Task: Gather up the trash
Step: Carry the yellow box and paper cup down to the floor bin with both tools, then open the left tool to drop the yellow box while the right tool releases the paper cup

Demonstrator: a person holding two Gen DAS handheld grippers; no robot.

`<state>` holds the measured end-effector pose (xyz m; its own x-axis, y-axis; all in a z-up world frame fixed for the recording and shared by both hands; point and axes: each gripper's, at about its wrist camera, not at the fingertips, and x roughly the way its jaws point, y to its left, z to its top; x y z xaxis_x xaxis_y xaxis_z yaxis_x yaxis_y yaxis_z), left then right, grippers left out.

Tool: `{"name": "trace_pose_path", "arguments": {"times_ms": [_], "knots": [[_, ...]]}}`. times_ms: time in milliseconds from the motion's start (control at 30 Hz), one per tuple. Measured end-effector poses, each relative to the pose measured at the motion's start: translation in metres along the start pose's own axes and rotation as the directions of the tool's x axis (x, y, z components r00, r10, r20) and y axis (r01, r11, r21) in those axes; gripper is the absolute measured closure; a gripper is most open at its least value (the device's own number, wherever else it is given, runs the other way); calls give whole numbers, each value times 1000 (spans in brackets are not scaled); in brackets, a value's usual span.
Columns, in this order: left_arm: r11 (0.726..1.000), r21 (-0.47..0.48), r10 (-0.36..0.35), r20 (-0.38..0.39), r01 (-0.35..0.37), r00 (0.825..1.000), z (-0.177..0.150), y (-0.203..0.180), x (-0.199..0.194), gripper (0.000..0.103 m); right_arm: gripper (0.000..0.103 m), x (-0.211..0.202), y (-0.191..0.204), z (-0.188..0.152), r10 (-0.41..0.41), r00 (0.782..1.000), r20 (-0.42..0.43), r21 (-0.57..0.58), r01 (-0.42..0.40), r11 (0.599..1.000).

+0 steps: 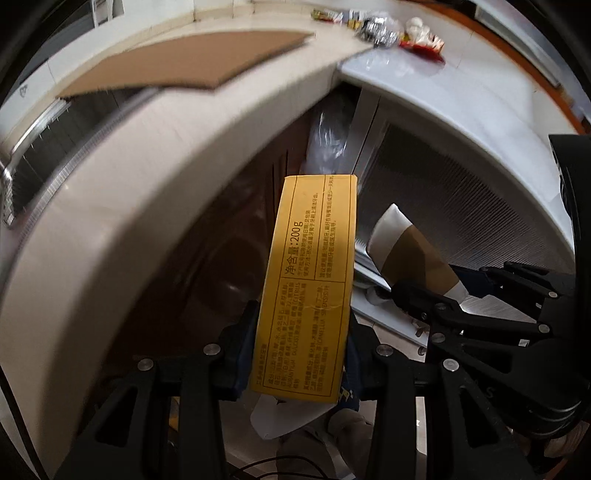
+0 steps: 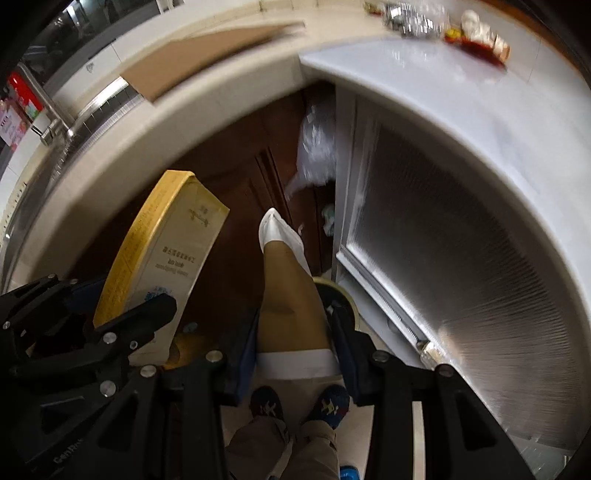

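My left gripper [image 1: 301, 332] is shut on a long yellow printed carton [image 1: 314, 277], which sticks out upright between its fingers. In the right wrist view the same carton [image 2: 162, 240] and left gripper [image 2: 140, 302] are at the left. My right gripper [image 2: 295, 328] is shut on a flattened brown and white paper cup [image 2: 288, 280], seen in the left wrist view as the cup [image 1: 410, 251] in the right gripper [image 1: 424, 295]. Both grippers point steeply down in front of the cabinets. More wrappers [image 1: 376, 22] lie in a pile on the counter above.
A beige counter edge [image 1: 147, 184] curves on the left with a cardboard sheet [image 1: 184, 62] on it; a white counter [image 1: 461, 92] over a ribbed glass door [image 2: 461, 240] is on the right. A clear plastic bag [image 2: 317, 144] hangs between them. The person's feet [image 2: 295, 406] stand below.
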<state>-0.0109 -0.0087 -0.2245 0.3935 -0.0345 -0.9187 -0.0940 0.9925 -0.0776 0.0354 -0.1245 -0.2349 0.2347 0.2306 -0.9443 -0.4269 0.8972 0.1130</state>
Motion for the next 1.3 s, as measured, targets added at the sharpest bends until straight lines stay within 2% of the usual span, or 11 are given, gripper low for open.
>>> {"name": "trace_pose_path", "arguments": {"times_ms": [333, 567, 767, 867, 1000, 1133, 1200, 1300], "knots": [[999, -18, 26, -96, -28, 995, -16, -8, 74, 64, 64, 66, -25, -21, 5, 996, -93, 34, -2, 999], [999, -38, 14, -147, -20, 989, -19, -9, 124, 64, 63, 111, -41, -27, 4, 990, -140, 70, 5, 998], [997, -67, 14, -190, -27, 982, -19, 0, 156, 64, 63, 136, -50, -26, -3, 988, -153, 73, 14, 997], [997, -77, -10, -204, -6, 979, -15, 3, 168, 63, 63, 142, -53, -27, -1, 989, -151, 70, 11, 997], [999, -53, -10, -212, -1, 977, -10, -2, 183, 63, 63, 149, -55, -25, 4, 989, -150, 87, 9, 996], [999, -33, 3, -229, -11, 973, -13, -3, 194, 54, 63, 158, -60, -24, 6, 988, -157, 109, 11, 994], [999, -34, 8, -234, -17, 972, -15, -3, 197, 43, 63, 161, -63, -23, 3, 987, -162, 117, 16, 993], [998, -50, 17, -233, -29, 972, -18, 3, 199, 33, 63, 167, -67, -22, 3, 986, -168, 121, 17, 993]]}}
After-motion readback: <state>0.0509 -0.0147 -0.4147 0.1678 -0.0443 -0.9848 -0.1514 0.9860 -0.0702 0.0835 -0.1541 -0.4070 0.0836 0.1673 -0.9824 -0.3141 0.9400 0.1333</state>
